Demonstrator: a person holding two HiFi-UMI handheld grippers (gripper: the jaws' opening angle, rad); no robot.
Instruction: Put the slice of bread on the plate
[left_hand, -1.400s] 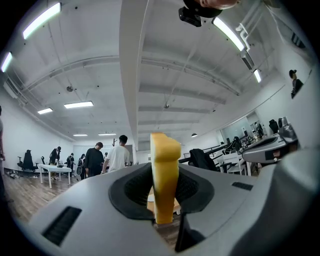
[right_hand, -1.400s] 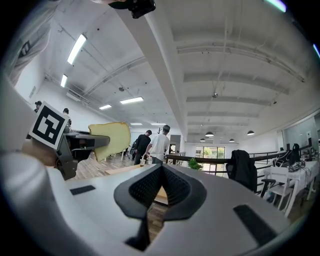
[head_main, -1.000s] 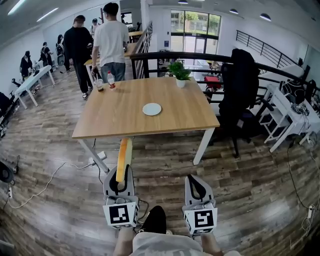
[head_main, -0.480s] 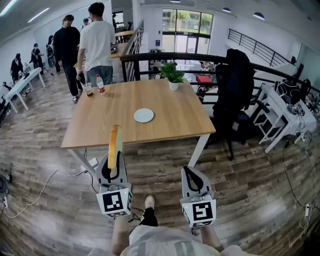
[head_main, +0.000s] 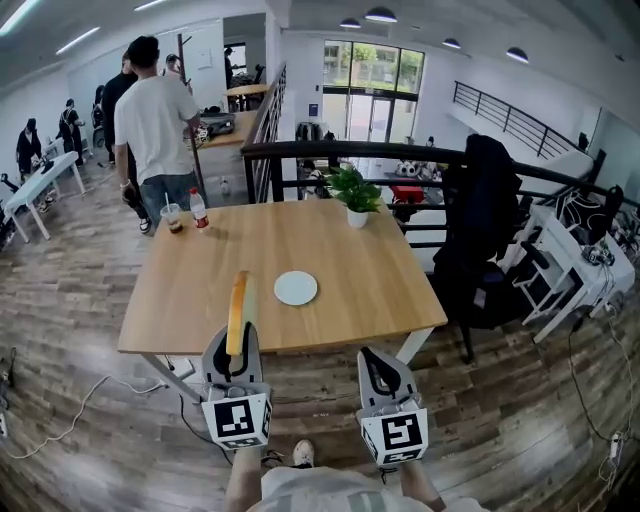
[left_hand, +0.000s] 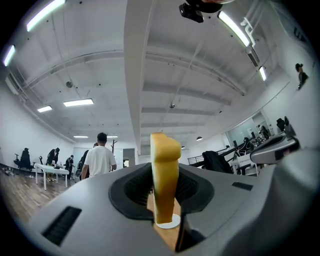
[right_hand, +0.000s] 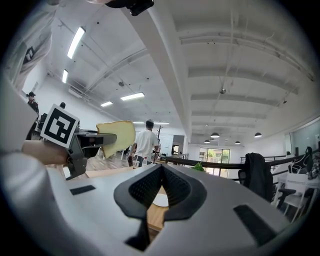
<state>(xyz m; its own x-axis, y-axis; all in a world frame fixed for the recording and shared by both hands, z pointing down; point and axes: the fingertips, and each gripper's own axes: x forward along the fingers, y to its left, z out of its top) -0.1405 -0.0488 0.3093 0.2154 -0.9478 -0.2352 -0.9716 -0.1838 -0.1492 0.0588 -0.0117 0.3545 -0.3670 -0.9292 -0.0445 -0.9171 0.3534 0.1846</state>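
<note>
Bread-to-plate task, state recorded from the head view and both gripper views.

Slice of bread (head_main: 238, 312): held in the left gripper (head_main: 233, 340), stood on edge, crust upward. The jaws are closed onto its lower end from both sides, only a narrow gap being left, which the slice fills. The far end of the slice projects well beyond the jaw tips. In the head view that end is seen over the near part of the counter (head_main: 350, 280); whether it is above the board or short of its edge cannot be told. No contact with the counter is seen.

Plate (head_main: 296, 288): small, round, white, bare. It is set on the counter near the near edge, about mid-width. In the head view it lies just to the right of the tip of the slice, apart from it. In the left gripper view it appears low, directly behind the slice.

Right gripper (head_main: 376, 358): held beside the left one, short of the counter's near edge. Its jaws are brought together at the tips, with nothing gripped between them.

Other items noted on the counter: a potted plant (head_main: 352, 190) at the far edge; a bottle (head_main: 199, 210) and a cup (head_main: 172, 218) at the far left corner. A person in a white shirt (head_main: 155, 120) is stood just beyond that corner, back turned. A dark chair (head_main: 490, 230) is placed to the right of the counter, on a wooden floor (head_main: 520, 420).
</note>
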